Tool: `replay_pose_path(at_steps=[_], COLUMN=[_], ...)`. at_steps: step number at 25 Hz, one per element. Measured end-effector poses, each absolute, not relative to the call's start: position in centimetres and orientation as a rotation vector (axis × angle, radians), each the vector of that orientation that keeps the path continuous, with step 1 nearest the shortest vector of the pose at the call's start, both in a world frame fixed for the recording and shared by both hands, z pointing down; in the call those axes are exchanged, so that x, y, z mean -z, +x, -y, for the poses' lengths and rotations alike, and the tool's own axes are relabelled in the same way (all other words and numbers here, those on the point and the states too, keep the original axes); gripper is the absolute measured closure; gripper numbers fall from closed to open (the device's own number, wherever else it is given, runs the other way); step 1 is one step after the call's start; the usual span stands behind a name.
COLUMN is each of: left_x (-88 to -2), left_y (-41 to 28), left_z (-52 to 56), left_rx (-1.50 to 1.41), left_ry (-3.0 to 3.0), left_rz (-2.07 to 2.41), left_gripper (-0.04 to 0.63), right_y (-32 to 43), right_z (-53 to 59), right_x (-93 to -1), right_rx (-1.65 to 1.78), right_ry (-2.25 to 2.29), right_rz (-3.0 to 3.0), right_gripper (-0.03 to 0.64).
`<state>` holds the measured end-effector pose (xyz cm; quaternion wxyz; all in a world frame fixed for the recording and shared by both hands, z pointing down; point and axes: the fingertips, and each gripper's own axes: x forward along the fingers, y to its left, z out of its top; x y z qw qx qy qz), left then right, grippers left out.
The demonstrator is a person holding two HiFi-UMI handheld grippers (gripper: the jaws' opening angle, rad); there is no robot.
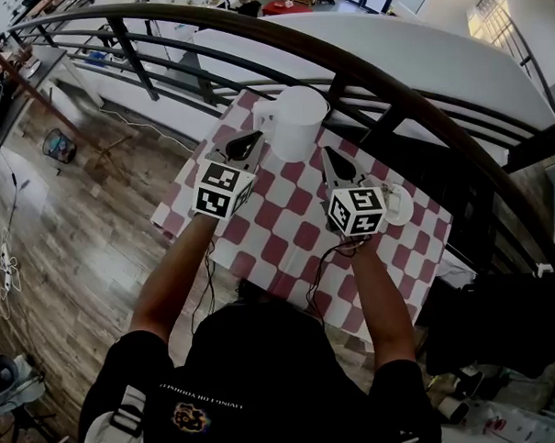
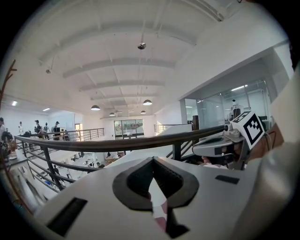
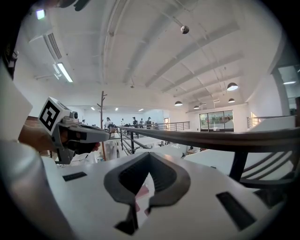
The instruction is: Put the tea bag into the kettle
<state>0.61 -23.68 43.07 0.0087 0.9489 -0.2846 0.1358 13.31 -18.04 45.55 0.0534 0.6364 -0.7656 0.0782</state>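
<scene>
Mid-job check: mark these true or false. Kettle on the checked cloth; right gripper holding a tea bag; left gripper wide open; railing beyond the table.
1. A white kettle stands on the checked cloth. True.
2. The right gripper holds a tea bag. False: its jaws are together with nothing between them.
3. The left gripper is wide open. False: its jaws meet at the tips, empty.
4. A dark railing runs beyond the table. True.
</scene>
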Motion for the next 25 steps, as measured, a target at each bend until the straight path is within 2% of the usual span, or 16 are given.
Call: replay_pose_path(at_steps=[25], left_x=[-46.7], left_y=[2.6], left_z=[31.0], left_rx=[-0.545], left_ry=[2.816], left_rz=[1.016], left_gripper=[0.597], right_y=[16.0], right_z=[25.6], right_x=[-47.5], right_rx=[-0.410], right_ry=[1.981], right_rz=[2.221], right_gripper=[0.606])
